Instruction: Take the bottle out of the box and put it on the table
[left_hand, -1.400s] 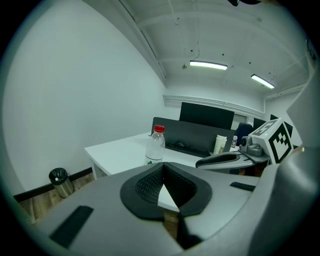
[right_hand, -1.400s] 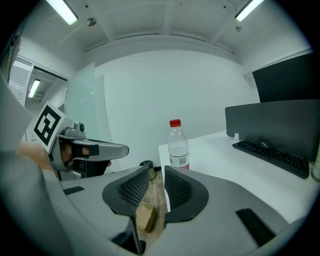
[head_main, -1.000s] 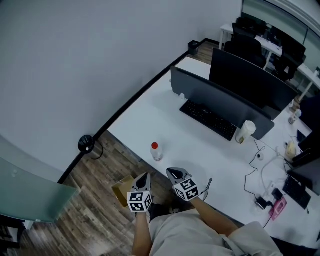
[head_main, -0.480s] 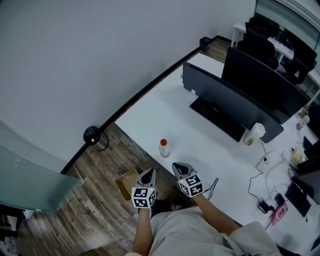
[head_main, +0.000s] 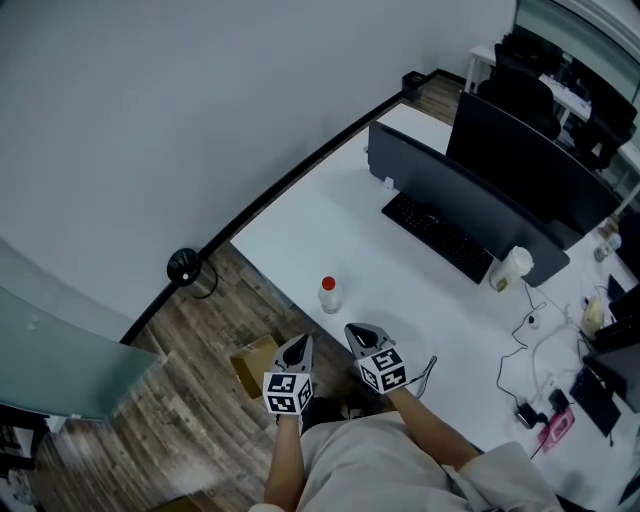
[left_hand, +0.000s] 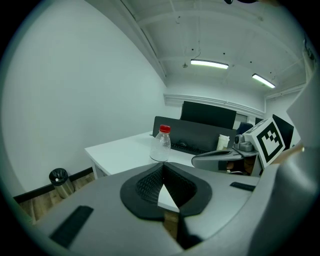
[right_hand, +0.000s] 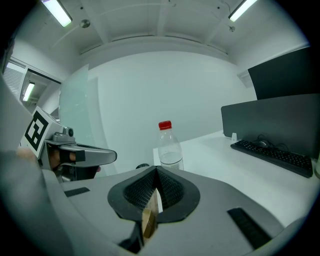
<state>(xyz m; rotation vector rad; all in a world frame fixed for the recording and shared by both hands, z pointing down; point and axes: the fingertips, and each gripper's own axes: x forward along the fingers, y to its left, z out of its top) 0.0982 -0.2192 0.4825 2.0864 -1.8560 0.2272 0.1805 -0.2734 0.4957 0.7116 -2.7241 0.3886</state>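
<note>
A clear plastic bottle (head_main: 329, 294) with a red cap stands upright on the white table (head_main: 330, 225), near its front corner. Both grippers hover side by side just short of it, at the table's edge. My left gripper (head_main: 297, 346) is shut and empty; in the left gripper view the bottle (left_hand: 161, 144) stands beyond its closed tips (left_hand: 162, 165). My right gripper (head_main: 357, 331) is shut on nothing as well, with the bottle (right_hand: 169, 146) a little ahead of its tips (right_hand: 156, 170). An open cardboard box (head_main: 254, 364) sits on the floor below the left gripper.
Two dark monitors (head_main: 470, 205) and a keyboard (head_main: 436, 235) stand further along the table, with a paper cup (head_main: 510, 266) and cables (head_main: 530, 335) to the right. A round bin (head_main: 186, 270) stands on the wood floor by the wall. A glass panel (head_main: 60, 350) is at the left.
The head view has shifted a little, so table and bottle sit further right and lower in the picture. Both grippers stay shut and in nearly the same place.
</note>
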